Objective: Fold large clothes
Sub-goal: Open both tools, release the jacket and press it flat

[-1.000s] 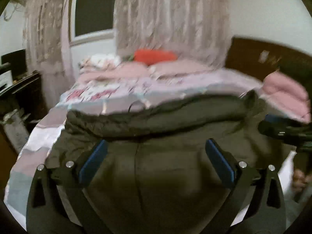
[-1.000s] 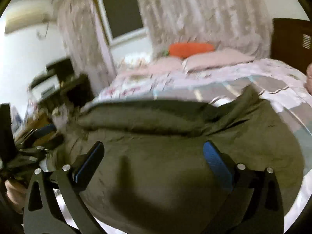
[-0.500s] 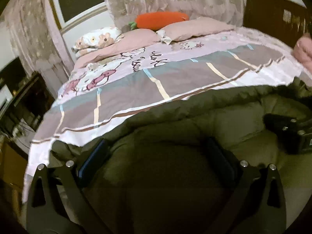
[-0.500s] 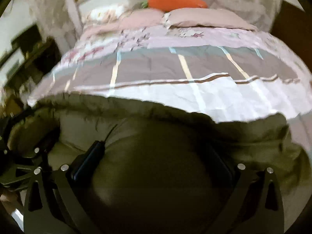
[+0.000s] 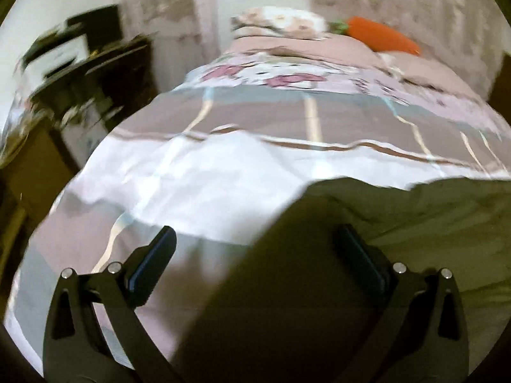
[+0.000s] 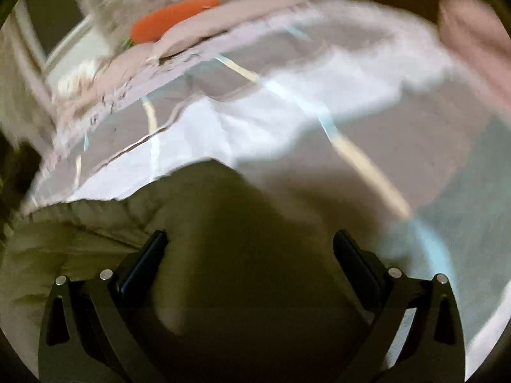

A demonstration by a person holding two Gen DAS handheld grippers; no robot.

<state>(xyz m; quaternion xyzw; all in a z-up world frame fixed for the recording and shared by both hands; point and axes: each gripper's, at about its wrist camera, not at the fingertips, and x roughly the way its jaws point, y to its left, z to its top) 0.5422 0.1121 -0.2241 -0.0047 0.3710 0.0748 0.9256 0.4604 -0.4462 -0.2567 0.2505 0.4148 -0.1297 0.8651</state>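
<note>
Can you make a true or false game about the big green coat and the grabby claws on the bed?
1. The olive green coat lies on the bed's patchwork quilt. True.
2. The left gripper is shut tight on a sleeve. False: its fingers stand wide apart and hold nothing.
3. An orange carrot-shaped cushion lies by the pillows at the far end of the bed. True.
4. The right gripper is open. True.
5. The coat is bright red. False: it is olive green.
</note>
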